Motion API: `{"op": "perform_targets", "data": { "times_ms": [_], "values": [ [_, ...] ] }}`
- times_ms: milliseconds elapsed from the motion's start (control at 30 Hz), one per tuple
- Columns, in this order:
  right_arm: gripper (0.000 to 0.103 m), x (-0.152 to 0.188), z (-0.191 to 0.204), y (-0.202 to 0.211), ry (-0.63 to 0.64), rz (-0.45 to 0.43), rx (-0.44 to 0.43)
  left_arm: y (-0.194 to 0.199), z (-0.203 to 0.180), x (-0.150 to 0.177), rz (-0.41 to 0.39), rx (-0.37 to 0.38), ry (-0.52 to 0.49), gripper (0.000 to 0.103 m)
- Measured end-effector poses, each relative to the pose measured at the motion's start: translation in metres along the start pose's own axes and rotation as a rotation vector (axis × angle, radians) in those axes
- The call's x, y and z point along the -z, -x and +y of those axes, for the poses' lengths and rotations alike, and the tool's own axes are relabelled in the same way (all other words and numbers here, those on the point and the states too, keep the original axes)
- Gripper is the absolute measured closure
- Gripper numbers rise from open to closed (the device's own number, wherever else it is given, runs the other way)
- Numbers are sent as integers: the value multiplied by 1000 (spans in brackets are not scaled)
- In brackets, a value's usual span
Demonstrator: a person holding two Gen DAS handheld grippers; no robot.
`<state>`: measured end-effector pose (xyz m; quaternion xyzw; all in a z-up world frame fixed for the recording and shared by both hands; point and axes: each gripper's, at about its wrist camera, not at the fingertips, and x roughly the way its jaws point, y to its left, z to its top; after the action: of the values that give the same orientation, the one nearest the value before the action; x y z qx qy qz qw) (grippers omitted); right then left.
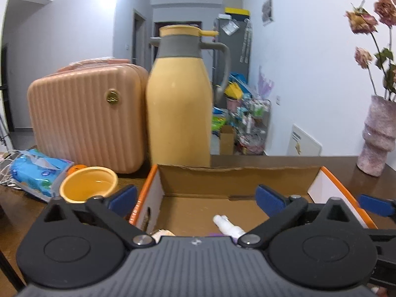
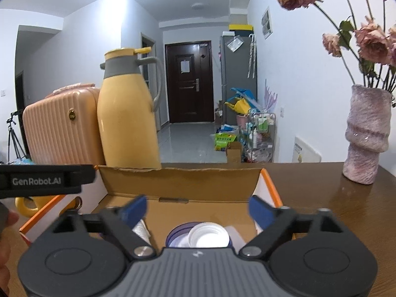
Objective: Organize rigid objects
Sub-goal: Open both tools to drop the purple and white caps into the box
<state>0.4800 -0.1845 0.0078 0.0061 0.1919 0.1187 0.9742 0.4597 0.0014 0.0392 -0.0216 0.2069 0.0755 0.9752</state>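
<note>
An open cardboard box with orange-edged white sides (image 1: 331, 185) (image 2: 266, 185) sits on the brown table. In the left wrist view a small white bottle (image 1: 229, 226) lies on its floor. In the right wrist view a white cap on a blue-rimmed lid (image 2: 208, 235) and a white ribbed bottle (image 2: 141, 230) lie inside. My left gripper (image 1: 196, 200) is open and empty above the box's near-left part. My right gripper (image 2: 196, 208) is open and empty above the box. The left gripper's body (image 2: 44, 180) shows at the left of the right wrist view.
A yellow thermos jug (image 1: 179, 109) (image 2: 126, 113) and a pink ribbed case (image 1: 86, 116) (image 2: 59, 128) stand behind the box. A yellow cup (image 1: 87, 184) and a blue wipes pack (image 1: 37, 170) lie left. A pink vase with dried roses (image 2: 366, 133) (image 1: 377, 136) stands right.
</note>
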Motion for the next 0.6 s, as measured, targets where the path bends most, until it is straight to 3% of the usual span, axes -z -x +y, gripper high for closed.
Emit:
{"op": "perform_targets", "data": {
  "times_ms": [67,600],
  "values": [
    [0,0,-1,2,0,-12,10,0,1,-1,0,-7,4,0],
    [0,-1,-2,16,0,7,20,6,11,-2,11,-4,29,0]
  ]
}}
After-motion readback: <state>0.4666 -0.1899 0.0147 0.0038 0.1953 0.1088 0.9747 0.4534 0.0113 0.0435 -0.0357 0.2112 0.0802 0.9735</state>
